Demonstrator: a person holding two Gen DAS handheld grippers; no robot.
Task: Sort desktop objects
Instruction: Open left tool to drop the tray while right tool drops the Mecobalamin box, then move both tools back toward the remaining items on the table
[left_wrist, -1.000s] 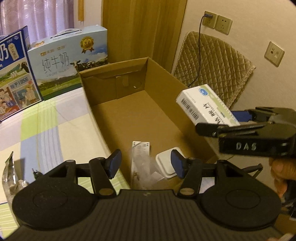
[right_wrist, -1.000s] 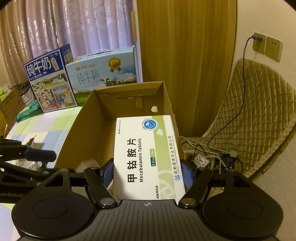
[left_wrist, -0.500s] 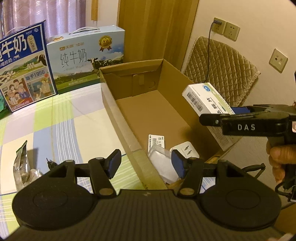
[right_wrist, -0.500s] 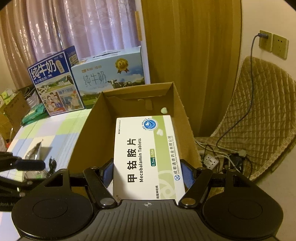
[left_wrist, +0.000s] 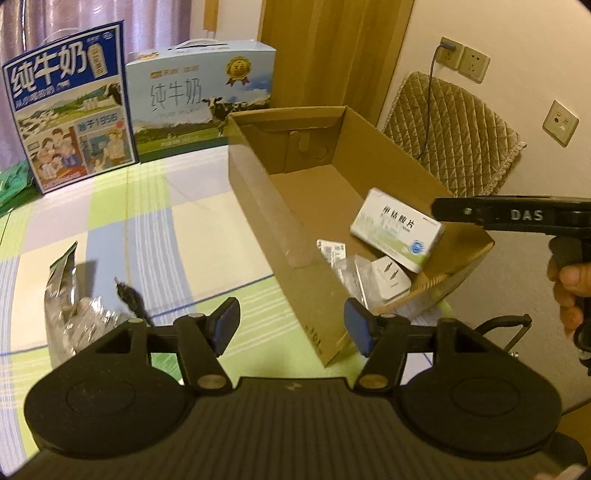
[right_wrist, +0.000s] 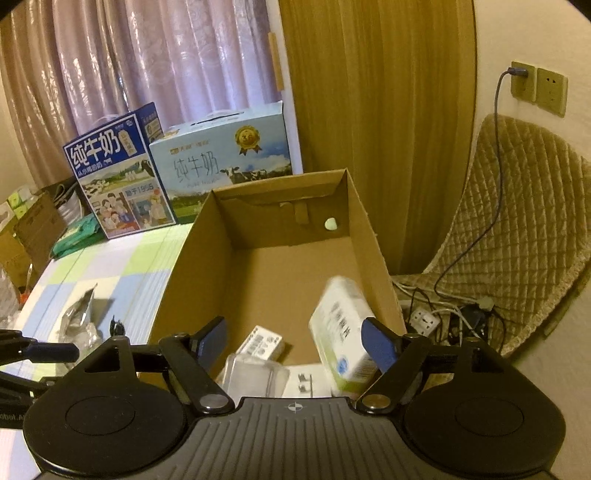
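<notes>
Released tablet box (right_wrist: 341, 332) dropping, right hand-held gripper (right_wrist: 295, 341) spread

Beside one open brown cardboard box (right_wrist: 284, 266) stand two printed milk cartons (right_wrist: 225, 166); inside lie one white-green tablet box (left_wrist: 397, 229) and one white plug adapter (left_wrist: 391, 273).

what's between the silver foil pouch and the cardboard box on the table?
In the left wrist view, only a small dark object on the checked tablecloth lies between the silver foil pouch and the cardboard box; otherwise bare cloth.
</notes>
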